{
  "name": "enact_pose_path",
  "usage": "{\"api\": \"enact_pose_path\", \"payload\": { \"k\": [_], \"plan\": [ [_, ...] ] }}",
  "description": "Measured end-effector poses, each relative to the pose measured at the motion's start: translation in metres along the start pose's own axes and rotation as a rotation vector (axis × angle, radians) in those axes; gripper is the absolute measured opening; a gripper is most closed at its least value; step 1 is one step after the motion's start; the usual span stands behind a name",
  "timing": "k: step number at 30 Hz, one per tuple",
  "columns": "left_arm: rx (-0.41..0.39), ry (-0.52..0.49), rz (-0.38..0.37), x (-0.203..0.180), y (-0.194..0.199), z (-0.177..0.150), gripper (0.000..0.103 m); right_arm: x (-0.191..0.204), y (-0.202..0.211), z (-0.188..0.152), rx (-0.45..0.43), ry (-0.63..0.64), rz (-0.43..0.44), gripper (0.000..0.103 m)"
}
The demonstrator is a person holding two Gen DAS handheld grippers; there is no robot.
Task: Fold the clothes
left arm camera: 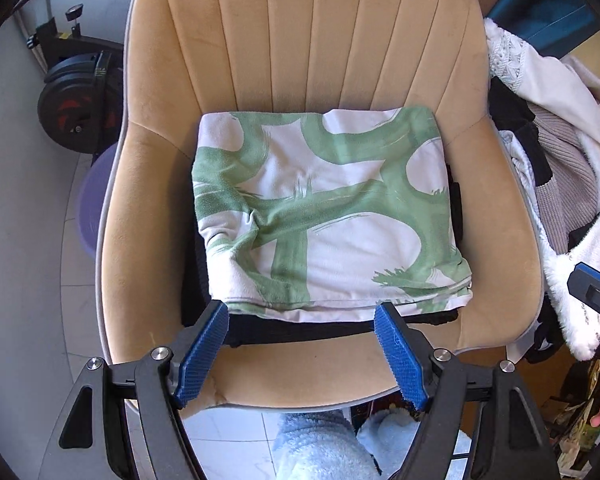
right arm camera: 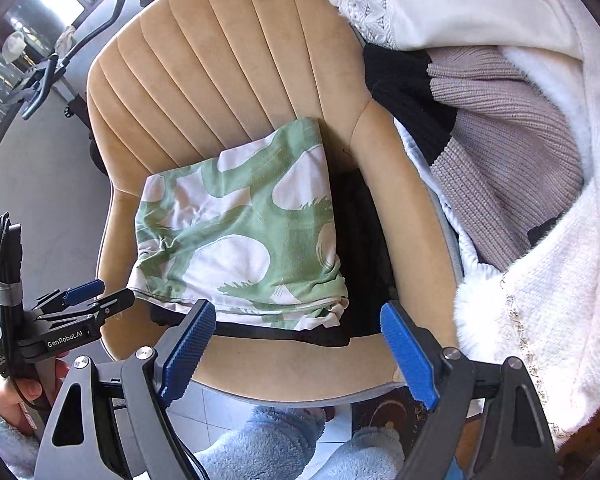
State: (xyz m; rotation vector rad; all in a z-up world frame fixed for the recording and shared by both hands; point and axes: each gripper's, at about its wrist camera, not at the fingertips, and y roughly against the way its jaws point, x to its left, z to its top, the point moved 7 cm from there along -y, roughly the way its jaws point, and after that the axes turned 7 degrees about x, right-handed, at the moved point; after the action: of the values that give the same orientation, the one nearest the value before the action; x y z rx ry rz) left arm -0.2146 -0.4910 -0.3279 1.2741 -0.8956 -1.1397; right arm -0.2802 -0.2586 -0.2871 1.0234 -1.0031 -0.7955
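Left to right from where I sit: exercise bike (left arm camera: pixel 76 92) far left on the floor, not relevant. Beige chair (left arm camera: pixel 300 40) centre frame. On its seat, the green-and-white cloth (left arm camera: pixel 324 216) lies flat as a folded rectangle, squared up, on top of a black garment (left arm camera: pixel 300 330) whose edge shows at the front and right.

Left gripper (left arm camera: pixel 301 322): jaws spread wide, nothing between them, hovering just off the front hem of the folded piece, not touching it as far as I can tell.

Right gripper (right arm camera: pixel 296 322): also gaping, empty, near the front right corner of the same piece.

Far right: clothes pile (right arm camera: pixel 500 120) heaped on the neighbouring seat, grey knit, black, white fleece, all crumpled.

My read on stage: the printed piece already sits folded on the stack. Fits either just laid down and released, or about to be gripped for another fold. Can't settle which from this.

If the pile is next, the right side needs a clean single-layer pinch; the fleece looks bulky and likely to drag its neighbours along.
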Motion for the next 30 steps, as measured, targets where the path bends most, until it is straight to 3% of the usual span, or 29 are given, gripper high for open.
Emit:
{"api": "enact_pose_path", "payload": {
  "k": [7,14,19,23,30],
  "plan": [
    [-0.104,0.085,0.045,-0.01,0.065,-0.029,0.075,0.013,0.049,-0.004,-0.077,0.15,0.03,0.087],
    [-0.198,0.218,0.069,-0.043,0.12,-0.088,0.075,0.016,0.109,-0.049,-0.16,0.33,0.057,0.087],
    [-0.225,0.205,0.108,-0.071,0.148,-0.13,0.075,0.007,0.139,-0.078,-0.17,0.346,0.072,0.087],
    [-0.263,0.191,0.145,-0.077,0.176,-0.145,0.075,0.008,0.157,-0.09,-0.189,0.335,0.069,0.087],
    [-0.292,0.228,0.114,-0.082,0.206,-0.163,0.075,0.011,0.189,-0.111,-0.24,0.303,0.064,0.087]
  ]
}}
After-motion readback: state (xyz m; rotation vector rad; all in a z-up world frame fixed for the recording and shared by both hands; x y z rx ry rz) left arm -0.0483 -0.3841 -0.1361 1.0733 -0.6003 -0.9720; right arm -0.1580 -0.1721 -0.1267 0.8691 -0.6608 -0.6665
